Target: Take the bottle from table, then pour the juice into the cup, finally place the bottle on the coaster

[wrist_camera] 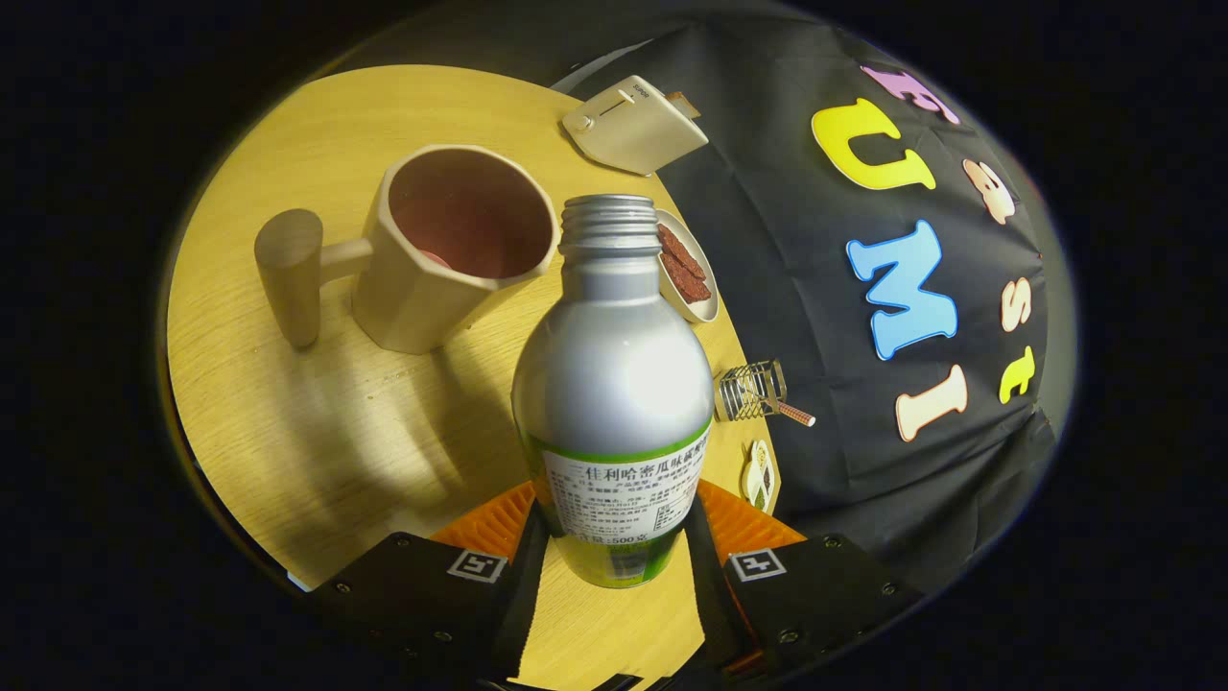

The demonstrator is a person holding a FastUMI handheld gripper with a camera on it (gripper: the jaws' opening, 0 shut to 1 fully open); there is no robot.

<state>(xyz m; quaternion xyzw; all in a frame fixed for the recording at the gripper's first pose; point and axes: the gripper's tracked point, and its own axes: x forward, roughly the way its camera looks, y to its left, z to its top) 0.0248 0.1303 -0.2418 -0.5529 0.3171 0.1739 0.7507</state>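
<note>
A silver metal bottle (614, 384) with a white and green label and no cap sits between my fingers, and my gripper (619, 537) is shut on its lower body. The view is tilted, so the bottle leans toward the cup. The beige faceted cup (451, 250) with a thick wooden handle stands on the round wooden table (317, 403), just beyond and left of the bottle's open neck. Its inside looks reddish. A small patterned coaster (760, 472) lies at the table's edge, right of the bottle.
A cream toaster (633, 123) stands at the far side of the table. A small dish with reddish-brown slices (686, 267) sits behind the bottle neck. A wire rack (753, 392) stands near the table edge by the coaster.
</note>
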